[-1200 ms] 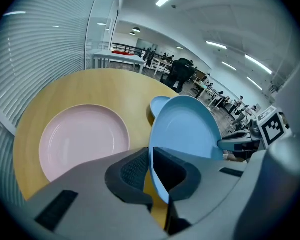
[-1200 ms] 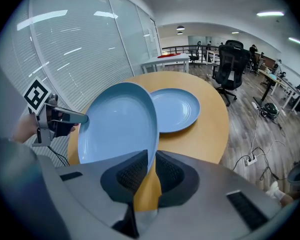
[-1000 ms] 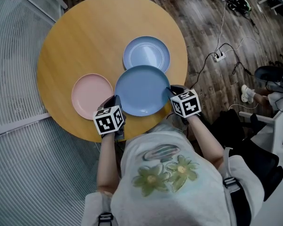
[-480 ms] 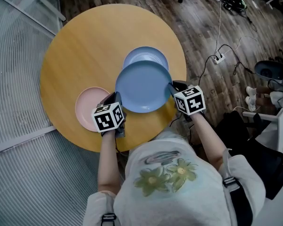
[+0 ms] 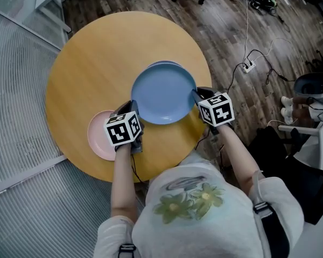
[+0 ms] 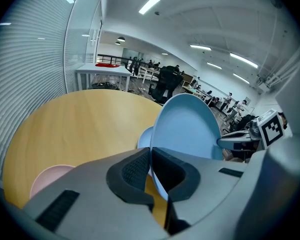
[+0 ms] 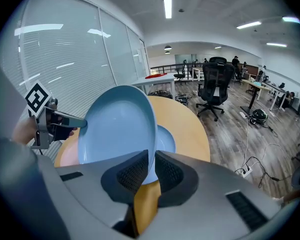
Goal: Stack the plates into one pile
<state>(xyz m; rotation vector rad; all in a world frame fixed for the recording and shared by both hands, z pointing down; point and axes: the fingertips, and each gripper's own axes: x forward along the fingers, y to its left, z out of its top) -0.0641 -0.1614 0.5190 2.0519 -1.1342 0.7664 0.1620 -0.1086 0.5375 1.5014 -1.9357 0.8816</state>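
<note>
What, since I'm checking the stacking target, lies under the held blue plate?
A paler blue plate on the table, beneath the held blue plate; mostly covered, only part of it shows.

The upper plate [image 5: 162, 93] hangs above the right half of the table [image 5: 86, 63], over the lower plate [image 7: 165, 140], which lies on the table and shows only past the far rim. The left gripper [image 5: 134, 110] is at the upper plate's near-left rim and the right gripper [image 5: 195, 94] at its right rim, each with the rim between its jaws. The 3rd plate [image 5: 99, 138] lies on the table to the left, near the front edge, partly under the left gripper.
</note>
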